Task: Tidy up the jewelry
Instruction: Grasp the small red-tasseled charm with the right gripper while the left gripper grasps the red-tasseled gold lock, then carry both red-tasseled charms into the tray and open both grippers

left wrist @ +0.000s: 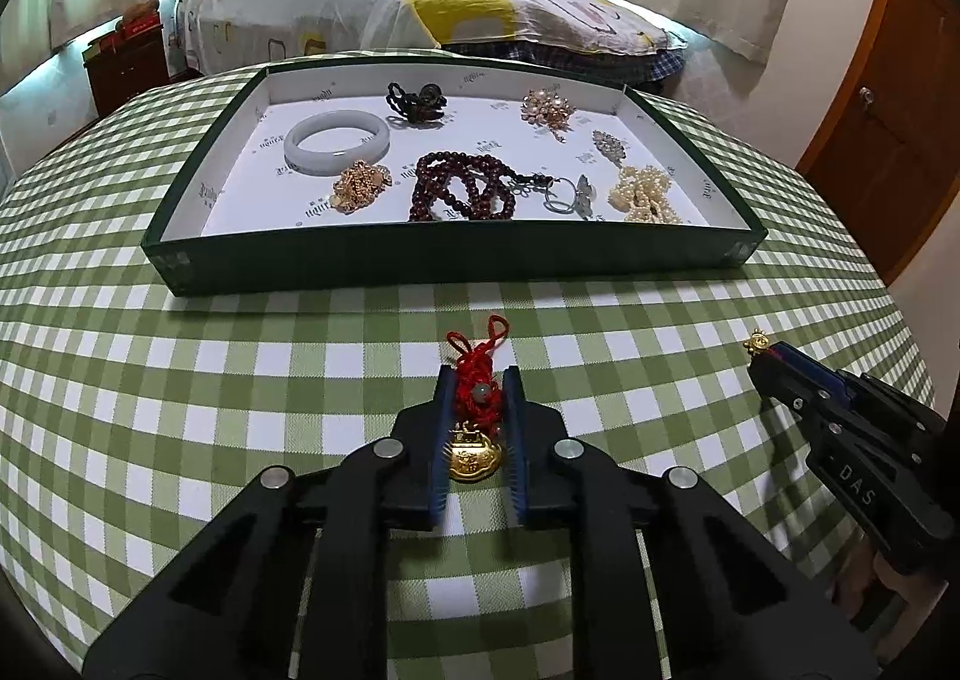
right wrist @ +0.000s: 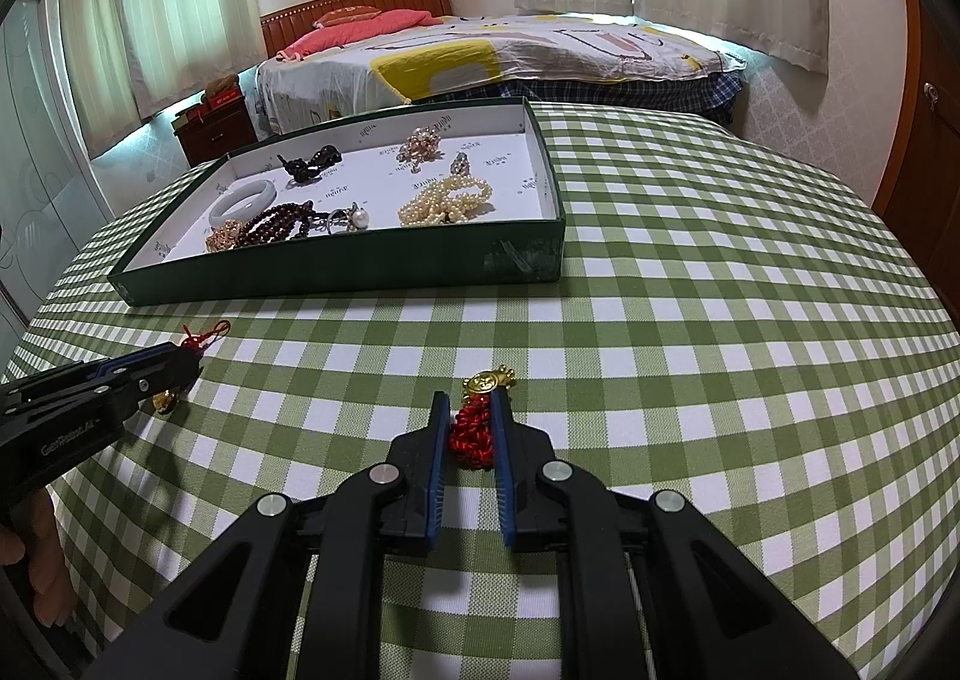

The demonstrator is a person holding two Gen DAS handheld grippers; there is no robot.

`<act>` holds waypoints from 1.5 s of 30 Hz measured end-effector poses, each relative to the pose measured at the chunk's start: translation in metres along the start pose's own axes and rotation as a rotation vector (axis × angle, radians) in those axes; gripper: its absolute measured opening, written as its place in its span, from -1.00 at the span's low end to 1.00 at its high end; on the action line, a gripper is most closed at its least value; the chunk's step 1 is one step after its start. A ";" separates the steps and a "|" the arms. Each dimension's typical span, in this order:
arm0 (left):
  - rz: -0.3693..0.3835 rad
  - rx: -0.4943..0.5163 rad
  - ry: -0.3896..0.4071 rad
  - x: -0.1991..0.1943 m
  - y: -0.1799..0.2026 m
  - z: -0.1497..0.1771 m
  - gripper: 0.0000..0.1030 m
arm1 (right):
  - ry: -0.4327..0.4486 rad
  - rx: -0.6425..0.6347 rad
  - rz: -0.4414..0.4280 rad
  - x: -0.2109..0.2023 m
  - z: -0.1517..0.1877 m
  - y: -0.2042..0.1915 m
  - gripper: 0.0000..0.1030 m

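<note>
My left gripper point(left wrist: 479, 374) is shut on a red knotted cord point(left wrist: 474, 401) with a gold lock pendant point(left wrist: 473, 461) hanging between the fingers, just above the green checked cloth point(left wrist: 240, 380). In the right wrist view the left gripper point(right wrist: 192, 357) shows at the left with its pendant point(right wrist: 163, 401) below. My right gripper point(right wrist: 470, 398) is shut on a second red cord point(right wrist: 471, 437), its gold charm point(right wrist: 487, 383) poking past the tips. The left wrist view shows the right gripper point(left wrist: 765, 357) at the right edge. Both are in front of the green tray point(left wrist: 450, 254).
The tray point(right wrist: 336, 272) holds a pale bangle point(left wrist: 336, 143), dark red beads point(left wrist: 462, 194), pearls point(left wrist: 645, 194), a gold chain point(left wrist: 360, 185), a brooch point(left wrist: 546, 110) and rings point(left wrist: 567, 194). A bed point(left wrist: 420, 14) and a nightstand point(left wrist: 126, 68) stand beyond the table.
</note>
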State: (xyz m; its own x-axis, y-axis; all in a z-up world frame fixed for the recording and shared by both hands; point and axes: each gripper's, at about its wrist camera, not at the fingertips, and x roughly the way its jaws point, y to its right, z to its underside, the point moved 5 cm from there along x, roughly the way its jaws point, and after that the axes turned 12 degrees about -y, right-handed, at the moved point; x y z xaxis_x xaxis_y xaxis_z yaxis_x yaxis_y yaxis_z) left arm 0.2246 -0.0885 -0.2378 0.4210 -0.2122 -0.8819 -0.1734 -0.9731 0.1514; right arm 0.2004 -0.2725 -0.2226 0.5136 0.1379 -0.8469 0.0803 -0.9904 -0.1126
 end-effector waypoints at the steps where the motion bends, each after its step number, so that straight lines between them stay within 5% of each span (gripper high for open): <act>1: 0.000 0.001 0.001 0.000 0.000 0.000 -0.73 | 0.000 0.000 0.000 0.000 0.000 0.000 -0.72; 16: -0.009 -0.002 0.017 -0.007 -0.002 -0.001 -0.75 | 0.024 -0.002 -0.018 -0.006 0.000 -0.004 -0.74; 29: -0.030 0.029 0.132 -0.051 0.002 -0.012 -0.75 | 0.113 -0.017 -0.058 -0.042 -0.019 -0.021 -0.74; 45: -0.015 0.028 0.316 -0.091 0.004 -0.093 -0.75 | 0.318 -0.105 -0.129 -0.083 -0.121 -0.060 -0.74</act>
State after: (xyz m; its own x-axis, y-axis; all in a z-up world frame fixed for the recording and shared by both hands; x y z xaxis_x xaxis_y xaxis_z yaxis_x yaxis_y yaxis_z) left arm 0.2681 -0.0817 -0.1156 0.6783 -0.2198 -0.7011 -0.1882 -0.9744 0.1233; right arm 0.2560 -0.2233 -0.0826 0.7323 0.2748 -0.6231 0.2412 -0.9603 -0.1400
